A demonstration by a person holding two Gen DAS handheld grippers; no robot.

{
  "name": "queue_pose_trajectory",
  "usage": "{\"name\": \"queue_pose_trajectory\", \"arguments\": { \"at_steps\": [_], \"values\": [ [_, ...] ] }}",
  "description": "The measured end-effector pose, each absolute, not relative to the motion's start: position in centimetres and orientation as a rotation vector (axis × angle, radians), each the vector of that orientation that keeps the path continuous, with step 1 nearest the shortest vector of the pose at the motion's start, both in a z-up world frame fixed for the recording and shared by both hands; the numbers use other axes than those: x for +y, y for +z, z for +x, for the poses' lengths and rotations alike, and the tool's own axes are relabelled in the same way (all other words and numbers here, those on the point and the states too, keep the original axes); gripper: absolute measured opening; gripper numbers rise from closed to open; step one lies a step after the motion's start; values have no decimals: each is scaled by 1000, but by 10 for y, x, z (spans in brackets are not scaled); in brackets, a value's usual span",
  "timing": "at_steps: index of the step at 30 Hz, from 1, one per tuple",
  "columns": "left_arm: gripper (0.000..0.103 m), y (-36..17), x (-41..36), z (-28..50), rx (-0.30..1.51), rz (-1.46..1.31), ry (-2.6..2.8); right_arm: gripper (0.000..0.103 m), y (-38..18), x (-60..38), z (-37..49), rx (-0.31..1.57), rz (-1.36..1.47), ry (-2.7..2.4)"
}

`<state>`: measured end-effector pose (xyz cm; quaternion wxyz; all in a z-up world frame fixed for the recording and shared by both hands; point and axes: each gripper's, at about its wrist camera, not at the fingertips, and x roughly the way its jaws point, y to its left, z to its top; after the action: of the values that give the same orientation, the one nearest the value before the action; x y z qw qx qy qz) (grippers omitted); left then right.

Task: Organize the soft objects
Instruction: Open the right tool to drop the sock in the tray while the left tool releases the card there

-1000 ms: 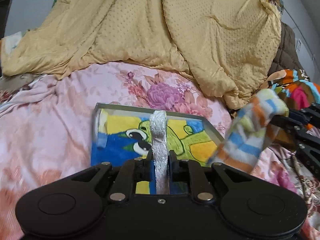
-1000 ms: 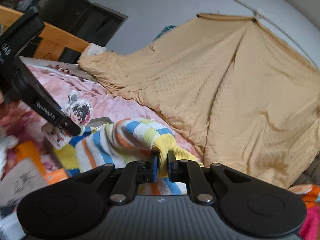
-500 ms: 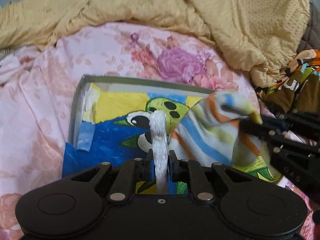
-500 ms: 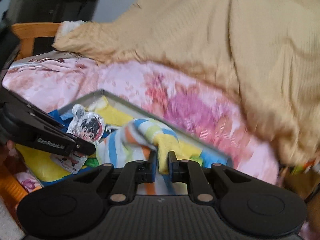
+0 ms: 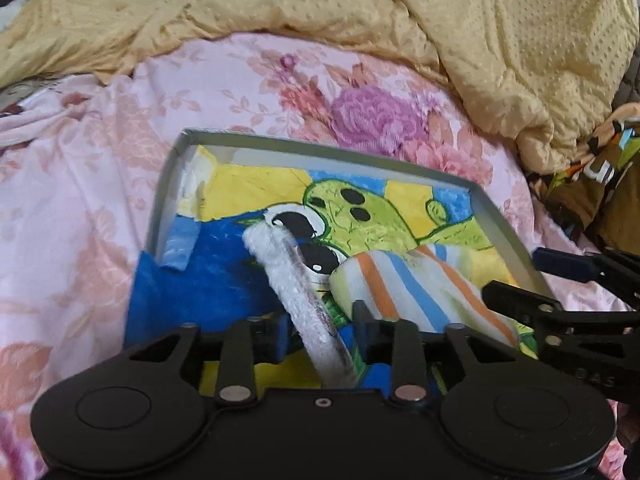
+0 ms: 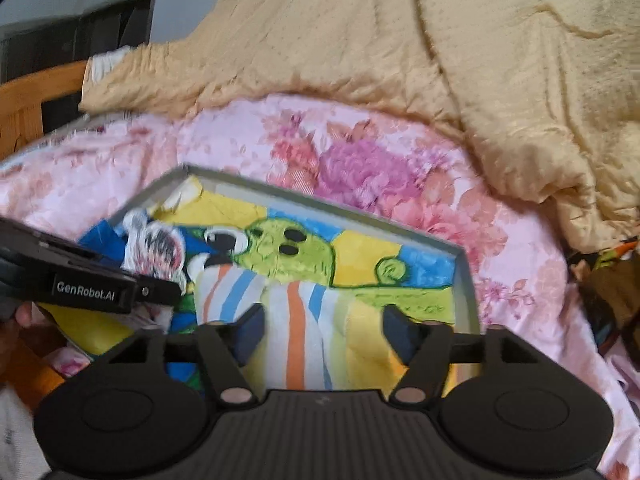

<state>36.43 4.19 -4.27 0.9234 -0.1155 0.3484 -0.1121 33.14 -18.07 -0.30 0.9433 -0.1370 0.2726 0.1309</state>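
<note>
A shallow grey box (image 5: 504,224) with a bright cartoon drawing on its floor lies on the pink floral bedsheet (image 5: 80,184); it also shows in the right wrist view (image 6: 466,280). A striped sock (image 5: 420,284) lies inside the box at its right side, and shows between my right fingers (image 6: 304,320). My right gripper (image 6: 322,324) is open around it, not clamping it. My left gripper (image 5: 322,330) is open; a white fuzzy sock (image 5: 296,292) leans loose between its fingers, tilted left, its tip over the box. My right gripper enters the left wrist view at the right (image 5: 560,276).
A tan quilt (image 5: 440,20) is heaped at the back and right. Patterned brown and orange clothes (image 5: 600,184) lie at the far right. A wooden bed frame (image 6: 36,92) shows at the far left of the right wrist view.
Both grippers have opened. The striped sock has gone from hanging in my right gripper to lying in the box. The white sock has slackened and tilted left between my left fingers.
</note>
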Motion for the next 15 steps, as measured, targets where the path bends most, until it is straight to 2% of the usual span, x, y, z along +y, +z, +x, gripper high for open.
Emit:
{"name": "queue_pose_trajectory", "arguments": {
  "at_steps": [1,5,9,13,15],
  "values": [
    [44,-39,44,358,700,-250,-222,85,3,-183,325,543,-267,253],
    [61,-18,52,328,634,-294,-188,91,27,-196,298,509,-188,211],
    [80,10,55,286,555,-293,-166,102,51,-204,258,460,-110,173],
    [94,33,55,234,484,-279,-154,103,68,-211,217,439,-34,154],
    [98,41,53,209,464,-270,-151,103,73,-213,195,428,-9,142]
  ]
}}
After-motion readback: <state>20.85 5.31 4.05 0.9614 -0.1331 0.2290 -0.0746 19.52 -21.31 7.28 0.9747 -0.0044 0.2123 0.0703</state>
